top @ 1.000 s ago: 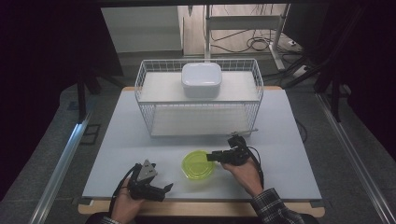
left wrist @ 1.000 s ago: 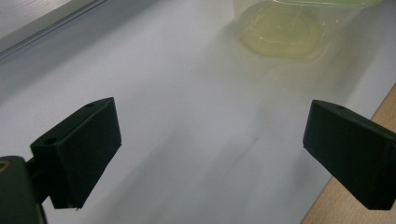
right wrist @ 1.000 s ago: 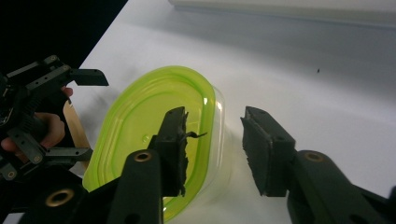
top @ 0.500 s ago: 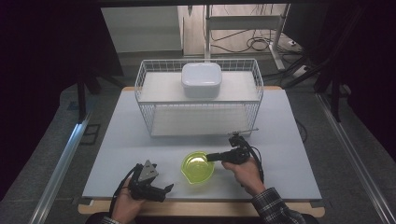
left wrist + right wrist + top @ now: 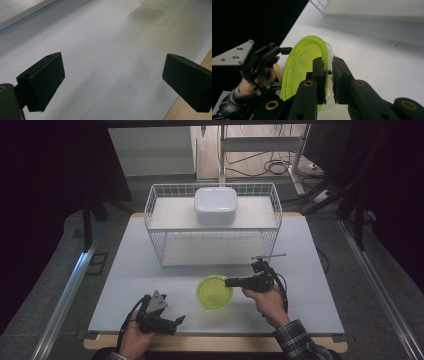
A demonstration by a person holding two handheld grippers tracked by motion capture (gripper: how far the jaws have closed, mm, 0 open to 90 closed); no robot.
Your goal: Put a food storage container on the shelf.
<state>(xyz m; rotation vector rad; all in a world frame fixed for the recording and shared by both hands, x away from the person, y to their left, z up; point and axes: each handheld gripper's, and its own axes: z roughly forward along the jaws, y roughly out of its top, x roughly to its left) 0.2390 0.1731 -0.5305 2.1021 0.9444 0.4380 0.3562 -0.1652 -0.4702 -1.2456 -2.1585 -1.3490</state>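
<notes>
A translucent lime-green bowl (image 5: 214, 292) sits on the white table top (image 5: 310, 270), near its front edge. My right gripper (image 5: 228, 281) reaches in from the right and lies level. Its jaws have just been closing with the bowl's rim between them. In the right gripper view it (image 5: 328, 67) is shut on the rim of the bowl (image 5: 302, 60), one jaw inside and one outside. My left gripper (image 5: 179, 321) rests low at the front left, apart from the bowl. In its own view it (image 5: 112, 77) stands open over bare table.
A white wire basket (image 5: 150, 212) stands at the back of the table, with a white lidded container (image 5: 215, 205) on its upper shelf. The table's wooden front edge (image 5: 205, 60) runs close to the left gripper. Dark floor surrounds the table.
The right gripper's jaws have narrowed onto the bowl's right rim, and the bowl has shifted very slightly. The left hand and its gripper have kept still.
</notes>
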